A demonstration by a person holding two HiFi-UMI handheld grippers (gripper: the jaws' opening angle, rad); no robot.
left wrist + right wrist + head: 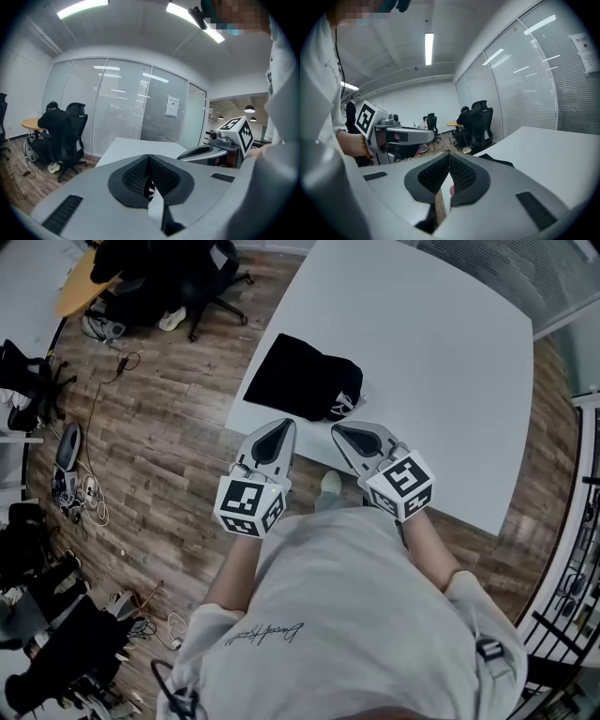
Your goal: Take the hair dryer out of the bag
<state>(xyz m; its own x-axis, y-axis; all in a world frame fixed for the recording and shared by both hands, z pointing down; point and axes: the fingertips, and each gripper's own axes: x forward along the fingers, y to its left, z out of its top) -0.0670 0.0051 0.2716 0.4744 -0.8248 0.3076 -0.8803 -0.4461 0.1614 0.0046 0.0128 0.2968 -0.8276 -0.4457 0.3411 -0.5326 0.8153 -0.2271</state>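
Note:
A black bag (302, 379) lies on the near left corner of the white table (431, 352); in the right gripper view a dark edge of the bag (499, 161) shows just past the jaws. No hair dryer is visible. My left gripper (278, 432) is held close to my body, just short of the table's edge, shut with nothing in it. My right gripper (349, 434) hovers beside it, short of the bag, also shut and empty. In the left gripper view the right gripper (201, 152) appears to the right; in the right gripper view the left gripper (424, 136) appears to the left.
The wooden floor (159, 456) to the left holds cables and bags. Black office chairs (178, 287) stand at the far left, one with a seated person (51, 124). Glass walls with blinds (122, 103) lie beyond the table.

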